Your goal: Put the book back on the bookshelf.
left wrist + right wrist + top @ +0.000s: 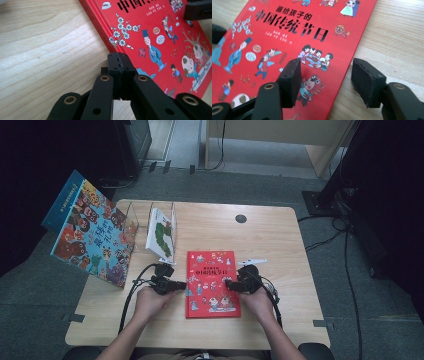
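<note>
Red book flat on the table, cover up, near the front edge, between both grippers. Left gripper at the book's left edge, jaws pressed together with nothing between them, tips just beside the spine in the left gripper view. Right gripper at the book's right edge, jaws apart, straddling that edge: one pad over the red cover, the other pad over bare wood, neither seen pressing the book. A hand behind each gripper, forearms entering from below.

Light wood tabletop with rounded corners and a dark round hole near the far edge. Clear rack at the far left, holding a white book upright. Large colourful book leaning at the table's left side. Grey carpet floor all round, black cables trailing to the right.
</note>
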`<state>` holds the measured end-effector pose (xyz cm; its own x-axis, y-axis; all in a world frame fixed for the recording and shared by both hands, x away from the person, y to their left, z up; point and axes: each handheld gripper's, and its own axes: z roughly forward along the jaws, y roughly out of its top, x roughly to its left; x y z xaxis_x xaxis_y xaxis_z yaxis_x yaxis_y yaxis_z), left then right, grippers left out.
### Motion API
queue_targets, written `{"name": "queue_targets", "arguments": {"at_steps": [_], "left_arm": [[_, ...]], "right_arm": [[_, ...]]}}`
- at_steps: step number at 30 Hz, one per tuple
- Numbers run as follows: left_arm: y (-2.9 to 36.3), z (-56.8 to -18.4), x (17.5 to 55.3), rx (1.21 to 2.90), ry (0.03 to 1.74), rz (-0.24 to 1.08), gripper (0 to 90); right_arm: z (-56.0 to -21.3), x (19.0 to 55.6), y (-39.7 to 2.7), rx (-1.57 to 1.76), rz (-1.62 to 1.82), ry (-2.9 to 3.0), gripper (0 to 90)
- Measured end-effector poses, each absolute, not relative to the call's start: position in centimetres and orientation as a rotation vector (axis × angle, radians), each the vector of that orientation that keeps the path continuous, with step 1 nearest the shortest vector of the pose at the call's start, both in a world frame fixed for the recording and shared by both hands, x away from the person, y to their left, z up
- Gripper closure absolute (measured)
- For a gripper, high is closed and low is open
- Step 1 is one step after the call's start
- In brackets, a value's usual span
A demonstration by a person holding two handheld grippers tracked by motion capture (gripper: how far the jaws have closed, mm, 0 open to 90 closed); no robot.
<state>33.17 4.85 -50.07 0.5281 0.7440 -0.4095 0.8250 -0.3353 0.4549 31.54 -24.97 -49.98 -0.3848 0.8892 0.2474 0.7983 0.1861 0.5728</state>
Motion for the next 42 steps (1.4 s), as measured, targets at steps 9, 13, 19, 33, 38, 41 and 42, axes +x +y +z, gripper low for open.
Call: {"name": "queue_targets", "arguments": {"at_steps": [9, 13, 19, 33, 38, 41, 42], "left_arm": [[4.6, -50.0, 32.9, 2.151, 1.264, -0.137, 90.0], [4.6, -50.0, 33.0, 2.147, 1.265, -0.136, 90.0], [4.6, -50.1, 33.0, 2.136, 1.269, -0.14, 90.0], [4.4, -50.1, 32.9, 2.151, 1.251, -0.139, 90.0], [4.3, -50.1, 32.8, 2.151, 1.254, -0.128, 90.0], [4.3, -50.1, 32.8, 2.149, 1.254, -0.128, 90.0], [4.3, -50.1, 32.8, 2.148, 1.254, -0.128, 90.0]], "right_arm": [[-49.6, 31.9, -24.8, 1.805, 0.954, 2.248, 44.8], [-49.4, 32.2, -25.1, 1.854, 0.959, 2.249, 47.1], [-49.1, 32.3, -25.5, 1.868, 0.979, 2.266, 49.2], [-49.4, 32.4, -25.4, 1.883, 0.944, 2.268, 47.8], [-49.1, 32.7, -25.2, 1.952, 0.902, 2.251, 48.1], [-49.1, 32.9, -25.5, 2.044, 0.927, 2.225, 50.2], [-49.1, 33.0, -25.7, 2.069, 0.937, 2.217, 51.0]]}}
